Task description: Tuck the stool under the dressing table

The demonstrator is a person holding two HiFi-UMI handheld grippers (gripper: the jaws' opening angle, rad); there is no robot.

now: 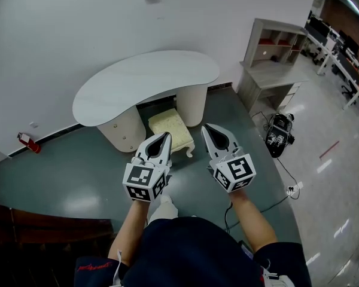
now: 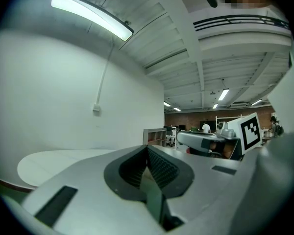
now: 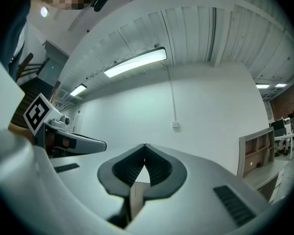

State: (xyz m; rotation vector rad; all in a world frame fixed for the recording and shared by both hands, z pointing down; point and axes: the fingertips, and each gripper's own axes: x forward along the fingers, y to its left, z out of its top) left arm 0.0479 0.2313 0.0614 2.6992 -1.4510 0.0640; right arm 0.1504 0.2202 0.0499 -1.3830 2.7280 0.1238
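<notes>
Approach step: left gripper [image 1: 166,137] and right gripper [image 1: 207,129] clenched empty above cream-cushioned white stool [image 1: 172,127], half under kidney-shaped white dressing table [image 1: 143,82]; next likely lower, push inward.

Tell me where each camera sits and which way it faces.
Head view: on the person's head, steeply down at dressing table, stool, both forearms, left gripper, right gripper.
Left gripper view: on that gripper, faces the wall over shut jaws; right gripper alongside.
Right gripper view: on that gripper, faces the wall over shut jaws.
Both gripper views share the wall.
</notes>
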